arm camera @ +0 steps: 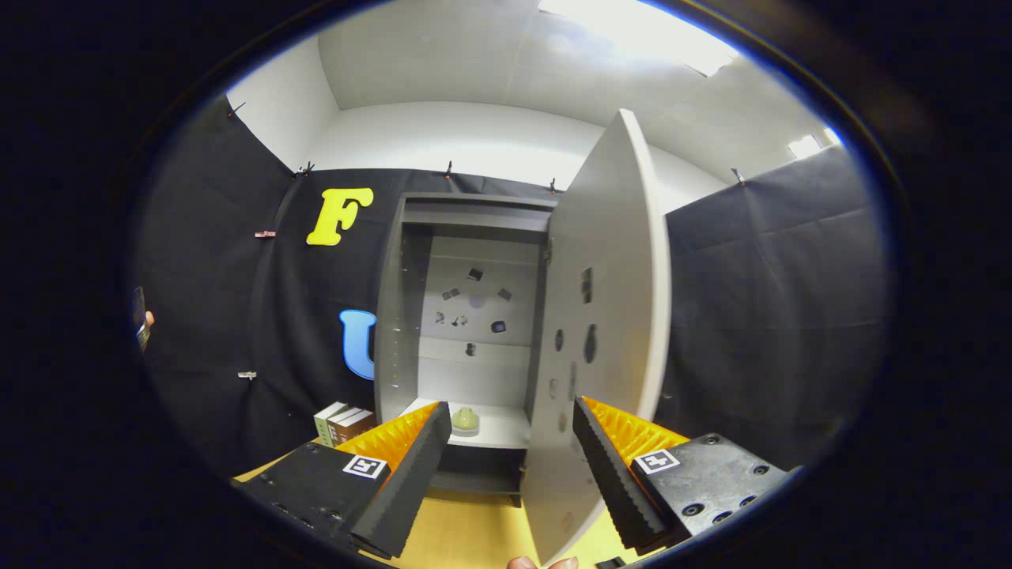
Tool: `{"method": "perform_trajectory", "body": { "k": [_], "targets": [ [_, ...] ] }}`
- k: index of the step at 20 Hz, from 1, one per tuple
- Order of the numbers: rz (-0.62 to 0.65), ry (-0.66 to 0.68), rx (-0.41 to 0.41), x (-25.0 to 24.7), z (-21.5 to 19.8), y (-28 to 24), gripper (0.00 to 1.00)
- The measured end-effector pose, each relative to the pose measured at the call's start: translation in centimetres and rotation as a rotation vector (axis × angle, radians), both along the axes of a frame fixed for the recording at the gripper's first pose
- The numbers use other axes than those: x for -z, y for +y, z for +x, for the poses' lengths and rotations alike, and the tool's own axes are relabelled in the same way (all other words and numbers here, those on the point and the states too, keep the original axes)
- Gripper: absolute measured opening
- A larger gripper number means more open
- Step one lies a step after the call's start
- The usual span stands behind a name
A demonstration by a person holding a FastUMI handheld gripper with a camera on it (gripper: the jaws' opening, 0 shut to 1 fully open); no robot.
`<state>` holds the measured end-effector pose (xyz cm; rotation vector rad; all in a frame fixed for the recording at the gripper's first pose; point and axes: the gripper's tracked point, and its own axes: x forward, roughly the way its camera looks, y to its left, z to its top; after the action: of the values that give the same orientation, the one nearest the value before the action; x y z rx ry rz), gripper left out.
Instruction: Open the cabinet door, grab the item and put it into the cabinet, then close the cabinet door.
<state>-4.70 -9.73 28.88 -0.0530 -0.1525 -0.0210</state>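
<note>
Now the tall grey cabinet (466, 316) stands open on the light wooden table (474, 537), and its flat grey door (609, 316) swings out toward the gripper (512, 442) on the right side. The gripper's two fingers are spread wide and hold nothing. The right finger sits very close to the door's near edge; I cannot tell if it touches.

The small pale green round item (464, 419) already sits on the white shelf (498, 431) inside the cabinet, just past the tip of the left finger. So I think the job left is to close the door.

What could go wrong? The door stands between the fingers and the right side. If the gripper pushes it from the wrong face, the door could swing wider, not shut. If the push is too hard, the door could bang and shake the green item, or slide the cabinet on the table. A finger could also get caught between the door and the cabinet's frame as it shuts.

Fingertips of a person (541, 563) show near the bottom of the door, and they could get bumped.

A few thick books (344, 423) stand just left of the cabinet, out of the door's way. Small dark stickers dot the back wall inside.
</note>
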Motion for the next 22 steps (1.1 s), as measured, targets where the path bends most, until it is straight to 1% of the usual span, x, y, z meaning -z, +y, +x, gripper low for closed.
{"method": "perform_trajectory", "body": {
  "k": [2, 5, 7, 9, 10, 13, 17, 19, 22],
  "targets": [
    [0.043, -0.002, 0.030, -0.1, -1.2, -2.8, 0.97],
    [0.062, 0.029, 0.159, 1.7, -1.0, -9.1, 0.97],
    [0.090, 0.062, 0.230, 3.2, -0.5, -12.4, 0.98],
    [0.065, 0.097, 0.302, 5.0, 0.5, -15.6, 0.98],
    [0.044, 0.117, 0.326, 5.7, 1.0, -16.8, 0.98],
    [0.042, 0.150, 0.333, 6.7, 3.2, -18.5, 0.98],
    [0.069, 0.190, 0.299, 7.8, 5.6, -18.6, 0.98],
    [0.077, 0.187, 0.296, 7.7, 5.8, -18.5, 0.96],
    [0.107, 0.195, 0.279, 7.9, 5.9, -17.8, 0.96]
  ]
}}
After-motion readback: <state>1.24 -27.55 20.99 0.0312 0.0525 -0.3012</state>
